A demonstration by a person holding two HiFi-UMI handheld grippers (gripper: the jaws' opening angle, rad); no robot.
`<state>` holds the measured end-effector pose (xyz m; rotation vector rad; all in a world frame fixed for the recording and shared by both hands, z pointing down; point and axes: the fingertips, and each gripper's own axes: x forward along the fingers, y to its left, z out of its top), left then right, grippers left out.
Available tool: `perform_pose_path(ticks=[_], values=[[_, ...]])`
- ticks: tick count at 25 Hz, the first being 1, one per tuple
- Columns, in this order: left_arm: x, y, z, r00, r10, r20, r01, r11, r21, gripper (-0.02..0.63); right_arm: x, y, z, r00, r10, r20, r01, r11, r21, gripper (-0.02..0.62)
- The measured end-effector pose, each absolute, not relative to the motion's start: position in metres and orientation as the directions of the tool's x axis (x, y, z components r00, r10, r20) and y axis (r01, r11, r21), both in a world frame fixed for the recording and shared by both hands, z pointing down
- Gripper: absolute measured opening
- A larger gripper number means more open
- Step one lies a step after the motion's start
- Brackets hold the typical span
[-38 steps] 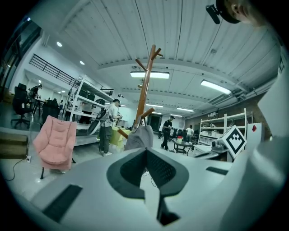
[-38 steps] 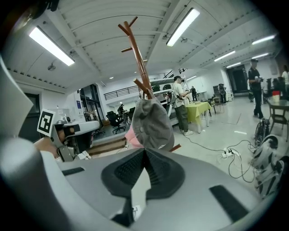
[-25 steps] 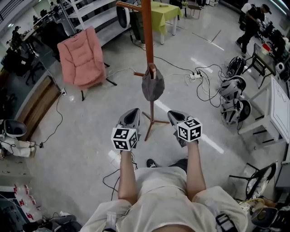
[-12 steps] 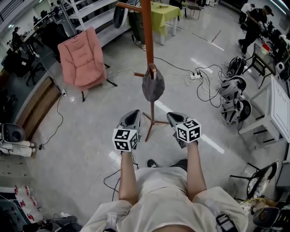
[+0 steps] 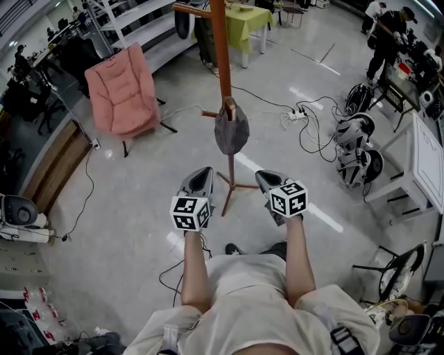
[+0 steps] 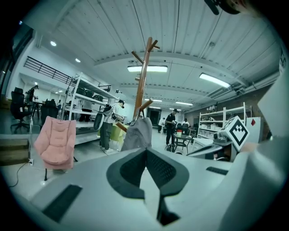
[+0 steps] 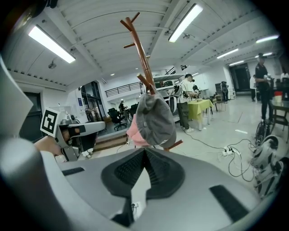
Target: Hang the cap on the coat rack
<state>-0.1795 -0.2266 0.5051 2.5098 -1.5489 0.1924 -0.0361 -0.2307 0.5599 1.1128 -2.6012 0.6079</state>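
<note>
Left tool (image 5: 201,180), right tool (image 5: 266,182) closed (empty); cap (image 5: 231,133) seemingly on rack (image 5: 223,48).

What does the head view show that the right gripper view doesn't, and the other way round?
Only the head view shows the coat rack down to its feet on the floor, and the person's white shirt. Only the right gripper view shows the rack's top pegs and the ceiling lights. Both show the grey cap hanging on the rack and the pink chair.

Glossy grey floor (image 5: 104,208), pink folding chair (image 5: 119,90), green-clothed table (image 5: 248,17), white shelving (image 5: 142,29), ceiling strip lights (image 6: 146,68)
</note>
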Motion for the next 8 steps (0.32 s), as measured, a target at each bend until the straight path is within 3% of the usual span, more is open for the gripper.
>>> perform_pose_path(ticks=[8], values=[[-0.1725,-0.2300,0.5051,0.457,-0.865,0.208,-0.889,-0.449,0.086,0.008,-0.0377,-0.2356,0.5530,-0.681,-0.634,0.366,-0.729,0.631,-0.265,0.003]])
